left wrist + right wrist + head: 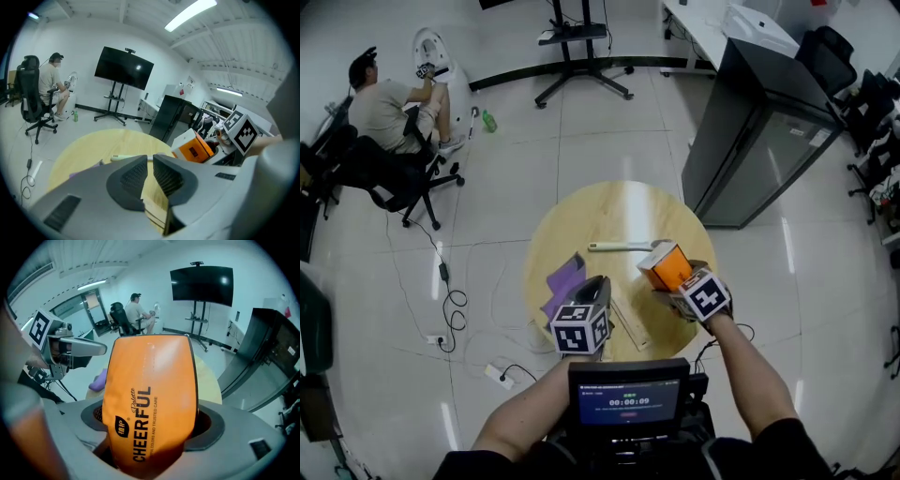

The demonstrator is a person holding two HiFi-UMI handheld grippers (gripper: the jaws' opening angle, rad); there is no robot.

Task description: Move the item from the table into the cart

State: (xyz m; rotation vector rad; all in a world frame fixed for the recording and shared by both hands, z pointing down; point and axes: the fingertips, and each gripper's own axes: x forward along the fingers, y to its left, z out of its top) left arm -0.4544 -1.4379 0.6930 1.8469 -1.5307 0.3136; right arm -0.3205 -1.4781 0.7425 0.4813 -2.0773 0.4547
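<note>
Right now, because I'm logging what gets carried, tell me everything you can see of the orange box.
The orange box is a small glossy carton, seemingly cardboard, orange on its broad face with black "CHEERFUL" lettering running lengthwise, and white on another side. The right gripper clamps its lower end between both jaws, so it stands out past the fingertips, tilted. It hangs above the round wooden table, touching nothing else.

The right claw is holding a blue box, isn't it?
Not quite: the box is orange, not blue. The right claw is holding an orange box, and the right gripper view shows it.
</note>
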